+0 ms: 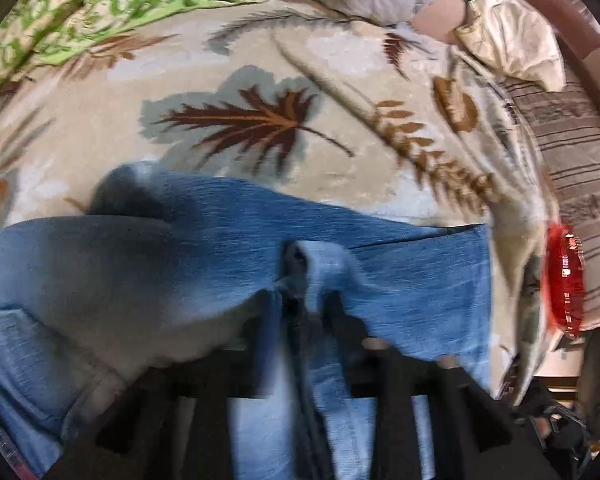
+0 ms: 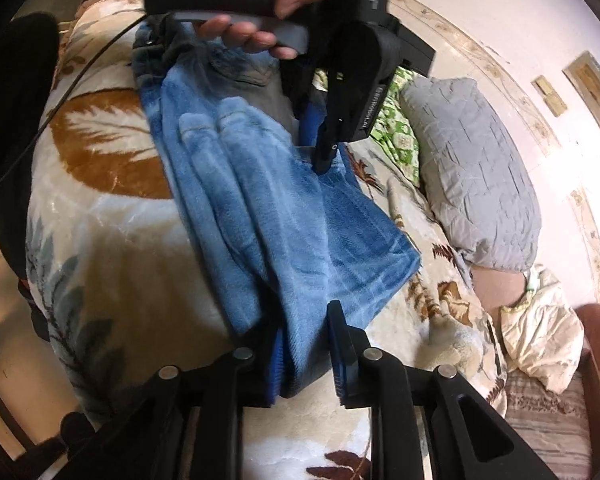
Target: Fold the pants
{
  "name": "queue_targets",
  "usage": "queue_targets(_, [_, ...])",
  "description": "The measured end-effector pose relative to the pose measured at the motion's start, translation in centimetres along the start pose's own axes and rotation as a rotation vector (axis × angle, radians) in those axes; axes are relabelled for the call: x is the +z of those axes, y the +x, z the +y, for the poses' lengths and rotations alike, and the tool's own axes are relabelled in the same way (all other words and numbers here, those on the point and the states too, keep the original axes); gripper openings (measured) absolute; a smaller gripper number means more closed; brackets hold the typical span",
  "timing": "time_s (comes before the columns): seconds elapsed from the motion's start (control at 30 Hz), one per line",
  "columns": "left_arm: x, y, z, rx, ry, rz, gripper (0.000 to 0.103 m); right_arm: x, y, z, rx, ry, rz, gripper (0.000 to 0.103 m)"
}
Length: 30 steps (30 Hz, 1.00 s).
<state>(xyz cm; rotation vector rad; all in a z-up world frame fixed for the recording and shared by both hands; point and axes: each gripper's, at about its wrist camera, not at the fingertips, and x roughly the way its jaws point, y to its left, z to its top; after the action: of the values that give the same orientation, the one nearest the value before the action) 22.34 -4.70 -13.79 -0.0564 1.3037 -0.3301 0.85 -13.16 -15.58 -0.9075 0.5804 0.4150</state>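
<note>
Now, scene: you stand over a bed covered by a leaf-print blanket, working both hand-held grippers on a pair of blue jeans.
Jeans: they lie bunched in long folds across the middle of the blanket, one doubled end pointing toward the pillows, the darker waistband part lying under your left hand.
Left gripper: its view is smeared, but you can make out a narrow fold of denim standing between the two dark fingers; the jaws stand partly apart, and whether the pads still pinch that fold you cannot tell from this blur.
Left gripper, other view: from the right wrist camera you see it pointing steeply down, tip touching the jeans near their far edge, your hand wrapped round its grey handle.
Right gripper: the jaws are partly open; a thick roll of denim sits between them, against the left blue pad, while the right pad stands clear of the cloth.
Bedding: a grey quilted pillow lies beyond the jeans, with a green patterned cloth beside it.
Edge: a red shiny object sits at the side of the bed on a striped sheet.
</note>
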Motion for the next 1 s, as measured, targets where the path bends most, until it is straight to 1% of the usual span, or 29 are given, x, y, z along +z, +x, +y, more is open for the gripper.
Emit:
queue_targets(0.03, [0.0, -0.3, -0.1, 0.002, 0.008, -0.006, 0.057, 0.2, -0.3, -0.4, -0.008, 0.021, 0.004, 0.049])
queue_targets(0.07, [-0.2, -0.8, -0.2, -0.01, 0.012, -0.016, 0.072, 0.2, -0.7, -0.8, -0.027, 0.038, -0.003, 0.077])
queue_targets(0.1, [-0.5, -1.4, -0.1, -0.023, 0.011, -0.031, 0.087, 0.3, -1.6, -1.6, -0.059, 0.064, -0.031, 0.085])
queue_targets(0.13, [-1.0, -2.1, -0.1, -0.031, 0.013, -0.047, 0.091, 0.2, -2.3, -2.2, -0.056, 0.086, -0.056, 0.092])
queue_targets(0.2, [-1.8, -3.3, 0.3, -0.046, 0.02, -0.065, 0.091, 0.2, -3.6, -4.0, -0.026, 0.164, -0.084, 0.092])
queue_targets(0.3, [-3.3, -4.8, 0.8, -0.073, 0.022, -0.079, 0.091, 0.1, -4.0, -6.8, 0.021, 0.285, -0.088, 0.092])
queue_targets(0.4, [-5.2, -5.8, 1.0, -0.116, 0.029, -0.086, 0.091, -0.3, -3.3, -9.9, 0.097, 0.452, -0.074, 0.092])
queue_targets(0.5, [-6.9, -6.0, 0.6, -0.151, 0.046, -0.077, 0.091, -0.7, -1.3, -12.9, 0.206, 0.626, -0.055, 0.092])
queue_targets(0.63, [-8.9, -5.6, -0.1, -0.176, 0.07, -0.058, 0.091, -0.6, 2.6, -15.1, 0.282, 0.749, 0.016, 0.092])
queue_targets(0.7, [-9.5, -5.2, -0.5, -0.19, 0.074, -0.051, 0.091, -0.3, 4.8, -15.8, 0.311, 0.783, 0.066, 0.092])
queue_targets(0.8, [-9.9, -4.9, -0.9, -0.187, 0.08, -0.067, 0.091, 0.3, 8.3, -16.3, 0.344, 0.821, 0.163, 0.092])
queue_targets(0.9, [-10.2, -4.4, -1.3, -0.191, 0.082, -0.067, 0.091, 0.4, 10.8, -16.3, 0.379, 0.873, 0.207, 0.09])
queue_targets(0.93, [-10.4, -4.3, -1.4, -0.189, 0.09, -0.067, 0.09, 0.3, 11.4, -16.3, 0.396, 0.893, 0.215, 0.086])
queue_targets(0.97, [-10.6, -4.1, -1.6, -0.182, 0.101, -0.064, 0.083, 0.2, 12.1, -16.3, 0.418, 0.916, 0.223, 0.076])
queue_targets(1.0, [-10.8, -3.8, -1.8, -0.166, 0.113, -0.055, 0.07, 0.1, 12.5, -16.2, 0.435, 0.927, 0.228, 0.07])
